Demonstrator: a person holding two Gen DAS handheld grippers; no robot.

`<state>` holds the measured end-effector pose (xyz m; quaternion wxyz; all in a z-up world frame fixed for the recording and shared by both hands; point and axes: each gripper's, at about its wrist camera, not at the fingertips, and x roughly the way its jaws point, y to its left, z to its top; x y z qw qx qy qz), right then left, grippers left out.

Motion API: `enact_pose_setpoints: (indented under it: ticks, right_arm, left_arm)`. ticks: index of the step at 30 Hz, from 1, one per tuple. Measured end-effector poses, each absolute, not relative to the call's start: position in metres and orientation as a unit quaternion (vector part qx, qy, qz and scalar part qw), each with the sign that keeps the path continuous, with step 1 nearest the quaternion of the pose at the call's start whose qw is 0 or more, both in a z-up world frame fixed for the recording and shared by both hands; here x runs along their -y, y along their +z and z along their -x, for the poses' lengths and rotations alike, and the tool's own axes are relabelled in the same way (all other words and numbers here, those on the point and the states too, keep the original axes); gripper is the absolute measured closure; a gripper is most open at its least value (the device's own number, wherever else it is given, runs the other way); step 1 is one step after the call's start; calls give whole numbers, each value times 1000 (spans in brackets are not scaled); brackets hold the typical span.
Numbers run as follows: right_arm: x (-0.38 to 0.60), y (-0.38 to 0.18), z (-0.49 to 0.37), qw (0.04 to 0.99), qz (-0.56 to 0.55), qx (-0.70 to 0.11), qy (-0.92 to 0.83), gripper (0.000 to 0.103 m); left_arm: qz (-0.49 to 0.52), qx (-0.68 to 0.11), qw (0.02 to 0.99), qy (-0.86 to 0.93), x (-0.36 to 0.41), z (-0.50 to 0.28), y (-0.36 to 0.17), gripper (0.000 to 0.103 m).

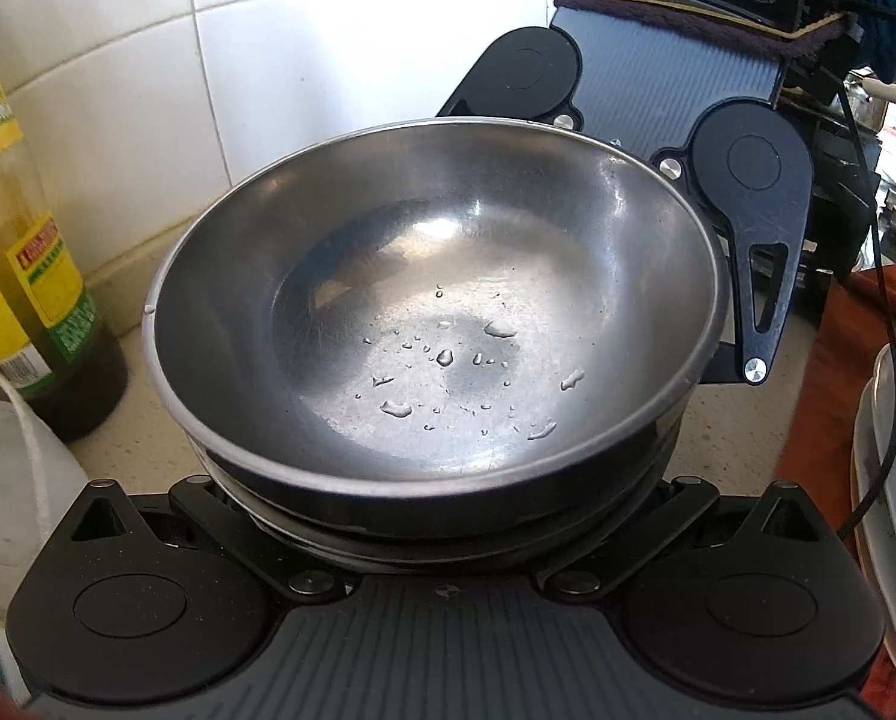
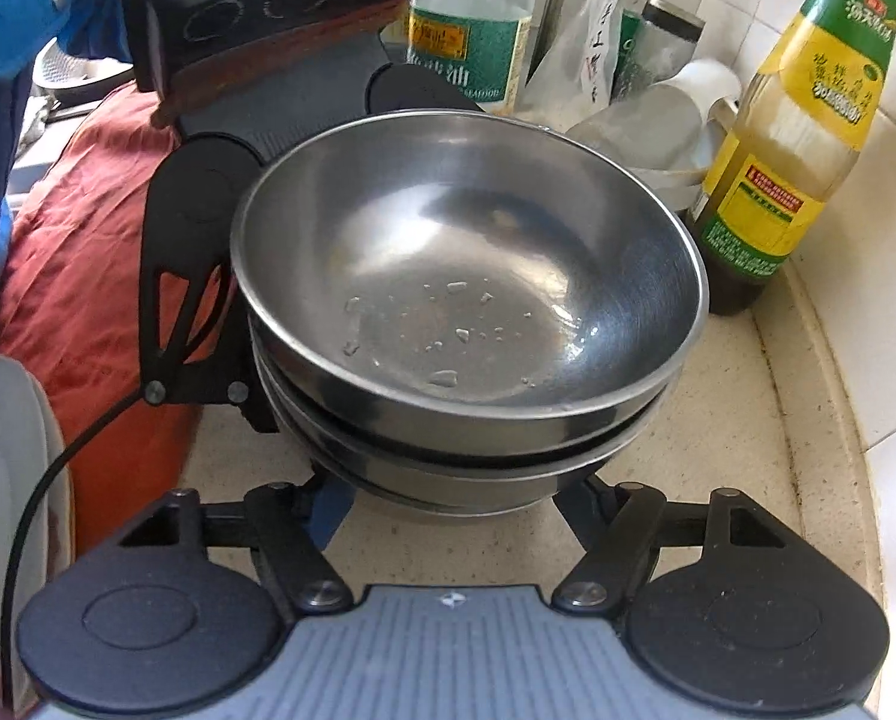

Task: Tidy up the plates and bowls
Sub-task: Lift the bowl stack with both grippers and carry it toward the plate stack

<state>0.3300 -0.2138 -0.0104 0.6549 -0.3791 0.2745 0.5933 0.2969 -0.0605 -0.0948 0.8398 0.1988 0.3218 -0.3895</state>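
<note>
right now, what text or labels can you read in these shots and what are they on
"油" is the one large character that reads, on the green label of the clear bottle.
The yellow-green bottle has Chinese print on its neck, yellow label and small red patch: too blurred to read.
The clear bag has dark handwriting: illegible.
The steel bowls carry no markings.

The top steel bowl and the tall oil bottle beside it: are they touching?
Apart. The right wrist view shows bare counter between the top bowl and the oil bottle, which stands behind and to its right.
</note>
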Motion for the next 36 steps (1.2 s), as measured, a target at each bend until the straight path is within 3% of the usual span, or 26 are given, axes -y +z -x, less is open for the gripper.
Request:
enact_pose_setpoints:
  ticks: [36]
  right_arm:
    - [204, 108, -188, 743, 404, -250, 471, 35]
  left_arm:
    - [-245, -228, 852, -403, 58, -176, 12, 0]
